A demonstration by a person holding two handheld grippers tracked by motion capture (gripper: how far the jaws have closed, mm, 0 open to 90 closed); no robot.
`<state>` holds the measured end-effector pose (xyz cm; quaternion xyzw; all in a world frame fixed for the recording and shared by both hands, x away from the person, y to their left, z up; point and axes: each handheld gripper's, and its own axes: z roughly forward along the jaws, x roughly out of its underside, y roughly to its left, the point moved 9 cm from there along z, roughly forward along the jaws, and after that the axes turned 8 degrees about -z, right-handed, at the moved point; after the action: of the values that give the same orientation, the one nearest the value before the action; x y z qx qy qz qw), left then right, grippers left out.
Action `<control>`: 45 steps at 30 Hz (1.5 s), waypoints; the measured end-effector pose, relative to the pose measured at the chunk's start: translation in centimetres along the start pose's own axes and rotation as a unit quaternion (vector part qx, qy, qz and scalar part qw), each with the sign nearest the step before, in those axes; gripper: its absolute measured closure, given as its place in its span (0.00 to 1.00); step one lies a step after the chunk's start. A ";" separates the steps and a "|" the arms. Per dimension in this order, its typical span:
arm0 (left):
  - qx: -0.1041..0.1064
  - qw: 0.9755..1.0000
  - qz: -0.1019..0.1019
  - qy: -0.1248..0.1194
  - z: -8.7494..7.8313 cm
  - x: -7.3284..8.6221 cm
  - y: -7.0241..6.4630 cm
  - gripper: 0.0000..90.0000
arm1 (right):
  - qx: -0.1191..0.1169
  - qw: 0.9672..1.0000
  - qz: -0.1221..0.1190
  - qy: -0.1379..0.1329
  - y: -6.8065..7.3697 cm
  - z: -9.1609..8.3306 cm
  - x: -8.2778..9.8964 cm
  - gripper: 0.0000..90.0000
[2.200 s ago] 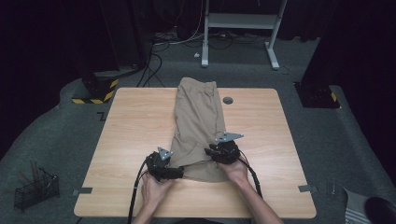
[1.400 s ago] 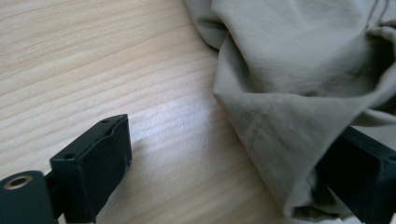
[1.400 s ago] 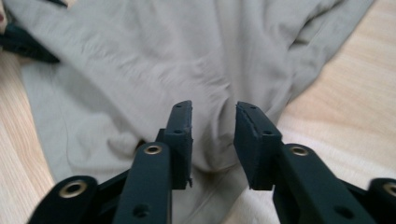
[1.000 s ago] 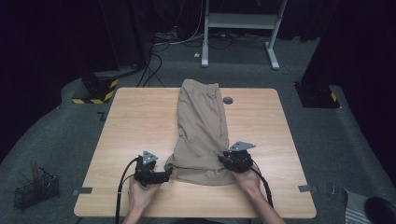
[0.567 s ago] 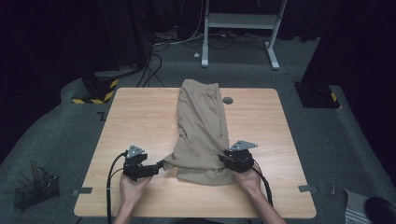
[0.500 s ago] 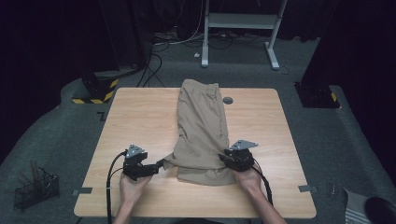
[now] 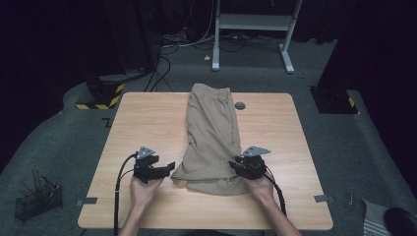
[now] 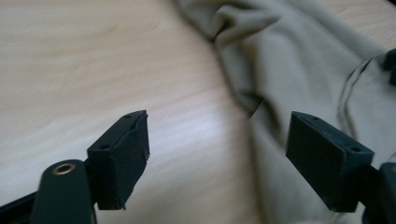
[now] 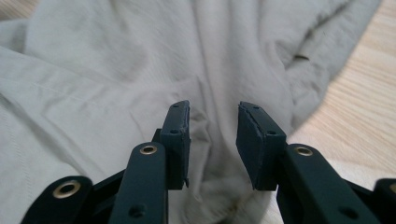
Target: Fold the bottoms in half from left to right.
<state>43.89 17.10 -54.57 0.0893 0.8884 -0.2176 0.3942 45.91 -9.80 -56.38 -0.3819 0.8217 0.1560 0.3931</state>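
Two hand-held grippers at the near hem of folded khaki cotton shorts [image 7: 212, 132] on the wooden bench [image 7: 147, 118]: left hand-held gripper [image 7: 169, 168] wide, empty, just closing; right hand-held gripper [image 7: 235, 166] part-open over cloth. Risk: one-sided pinch drags the fold askew.

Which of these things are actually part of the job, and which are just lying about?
Part of the job:
- folded beige cloth shorts on the light wooden table
- left hand-held gripper, jaws open beside the cloth
- right hand-held gripper, resting on the cloth

Just lying about:
- black wire basket on the floor
- white metal stand behind the table
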 end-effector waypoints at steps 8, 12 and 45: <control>0.062 0.997 0.032 0.033 4.4 -1.2 -3.6 0.45 | -0.020 1.000 0.001 0.008 0.6 1.6 -0.5 0.82; 0.061 0.996 0.044 0.053 4.9 -0.4 -4.0 0.79 | -0.022 1.000 -0.023 -0.002 1.4 1.0 -0.3 0.96; 0.016 0.997 0.040 0.071 5.6 0.4 -3.4 0.54 | 0.009 1.000 -0.023 0.005 -1.3 0.9 0.0 0.95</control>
<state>46.20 11.55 -57.08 0.1460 0.9064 -0.2088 0.3370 47.33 -10.14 -56.89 -0.3981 0.8159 0.1381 0.3960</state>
